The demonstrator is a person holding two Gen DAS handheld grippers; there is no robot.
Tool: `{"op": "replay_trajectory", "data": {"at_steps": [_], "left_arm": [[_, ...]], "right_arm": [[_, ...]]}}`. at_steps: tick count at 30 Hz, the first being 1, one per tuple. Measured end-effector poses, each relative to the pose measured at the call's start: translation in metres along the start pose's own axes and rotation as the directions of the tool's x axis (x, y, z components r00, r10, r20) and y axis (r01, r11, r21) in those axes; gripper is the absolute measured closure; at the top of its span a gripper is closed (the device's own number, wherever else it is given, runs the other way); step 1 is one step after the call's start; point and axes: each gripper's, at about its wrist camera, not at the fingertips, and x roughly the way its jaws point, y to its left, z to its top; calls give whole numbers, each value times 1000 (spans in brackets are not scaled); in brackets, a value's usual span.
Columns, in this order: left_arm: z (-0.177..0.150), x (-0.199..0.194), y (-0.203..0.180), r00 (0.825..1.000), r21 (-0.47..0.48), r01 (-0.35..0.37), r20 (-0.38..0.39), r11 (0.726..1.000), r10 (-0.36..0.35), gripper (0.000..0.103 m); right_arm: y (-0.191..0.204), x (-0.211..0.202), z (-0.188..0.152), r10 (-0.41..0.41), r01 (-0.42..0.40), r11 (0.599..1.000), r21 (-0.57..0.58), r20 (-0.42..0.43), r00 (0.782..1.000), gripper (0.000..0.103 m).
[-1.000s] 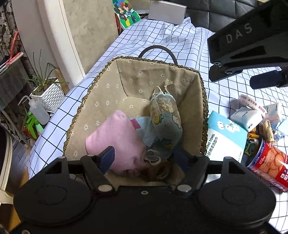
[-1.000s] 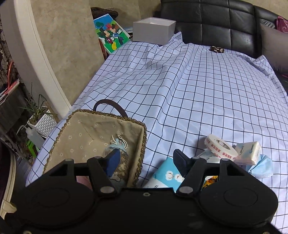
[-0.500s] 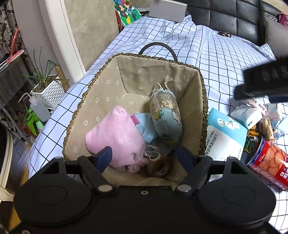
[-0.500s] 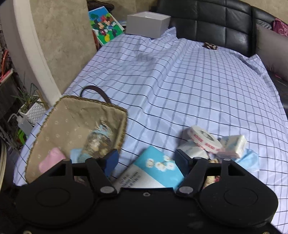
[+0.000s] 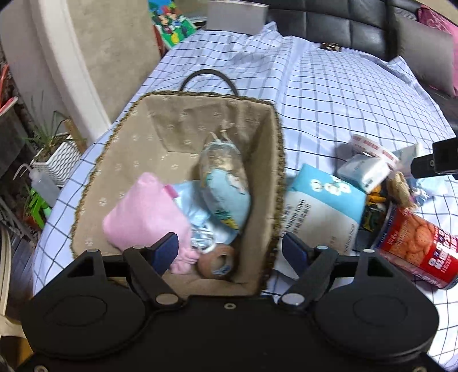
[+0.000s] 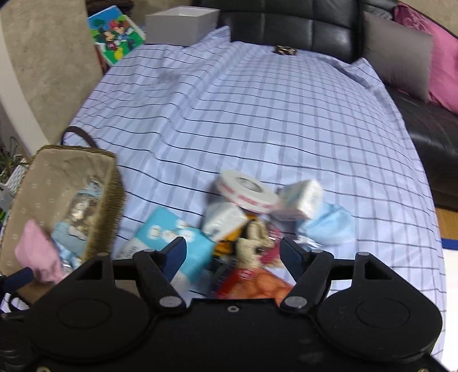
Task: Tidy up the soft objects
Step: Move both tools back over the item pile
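A woven basket point(image 5: 160, 137) with beige lining sits on the checked cloth. It holds a pink plush point(image 5: 143, 206), a blue cartoon pouch point(image 5: 226, 186), a light blue cloth and a tape roll point(image 5: 216, 264). My left gripper point(image 5: 230, 251) is open and empty above the basket's near end. My right gripper point(image 6: 233, 254) is open and empty above a pile: a blue towel pack point(image 6: 169, 237), tissue packs point(image 6: 300, 200), a white tape roll point(image 6: 246, 191), a blue mask point(image 6: 329, 226), a beige plush point(image 6: 254, 243). The basket point(image 6: 60, 177) lies to the pile's left.
A red biscuit can point(image 5: 418, 246) lies at the pile's near side. A grey box point(image 6: 180, 25) and a cartoon picture point(image 6: 117, 34) stand at the far end. A black sofa with cushions point(image 6: 400, 57) runs along the back right. Plants point(image 5: 54, 154) stand left of the table.
My right gripper has swung right, from over the basket to over the pile. My left gripper has pulled back and shifted slightly right. Both stay open.
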Motion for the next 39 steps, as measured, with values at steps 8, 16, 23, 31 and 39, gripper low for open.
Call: {"op": "replay_trajectory", "data": {"at_steps": [8, 16, 23, 31, 39], "left_arm": [[-4, 0, -31, 999, 71, 40, -10, 997, -39, 27], [-8, 3, -58, 999, 127, 47, -24, 991, -44, 20], [-4, -3, -67, 1000, 124, 20, 16, 992, -22, 20], [3, -7, -91, 998, 190, 37, 42, 981, -46, 19], [41, 14, -106, 994, 173, 111, -32, 979, -107, 19]], "right_arm": [[-51, 7, -12, -60, 62, 996, 63, -36, 998, 31], [-103, 13, -26, -127, 138, 979, 151, -81, 989, 30], [-144, 21, -36, -145, 177, 952, 250, -143, 979, 30], [-162, 28, -42, -123, 174, 935, 308, -177, 976, 30], [-159, 24, -36, -126, 173, 933, 315, -166, 978, 30]]}}
